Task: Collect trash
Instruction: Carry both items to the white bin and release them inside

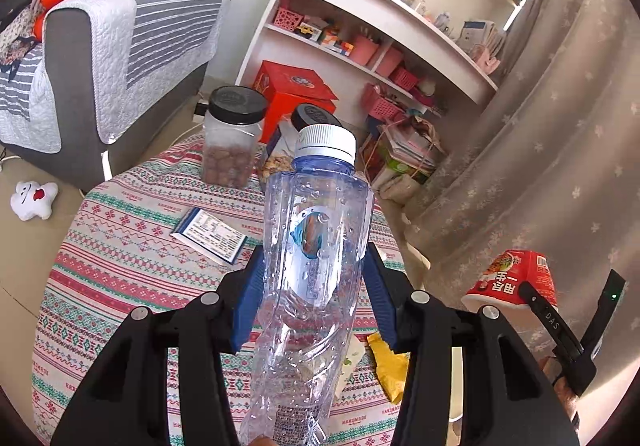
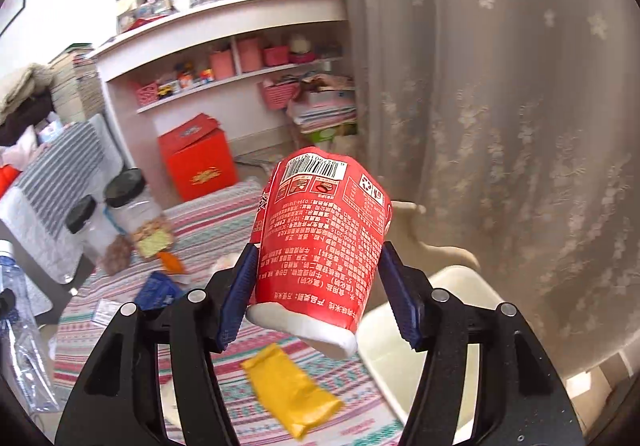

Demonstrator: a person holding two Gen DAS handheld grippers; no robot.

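A clear plastic water bottle (image 1: 316, 246) with a white cap stands between the blue pads of my left gripper (image 1: 316, 254), which is shut on its crumpled body above the patterned tablecloth (image 1: 120, 266). My right gripper (image 2: 319, 250) is shut on a dented red instant-noodle cup (image 2: 320, 238), held tilted with its white rim toward the camera. In the left wrist view that cup (image 1: 516, 278) hangs off the table's right side. A yellow wrapper (image 2: 288, 390) lies on the cloth below the cup, and a blue-and-white paper (image 1: 208, 238) lies mid-table.
Two black-lidded snack jars (image 1: 232, 141) stand at the table's far edge. A white plastic seat or tub (image 2: 440, 326) sits right of the table by the curtain (image 2: 520, 125). A grey sofa (image 1: 100, 65) is at the left, with a red box (image 2: 196, 165) and shelves behind.
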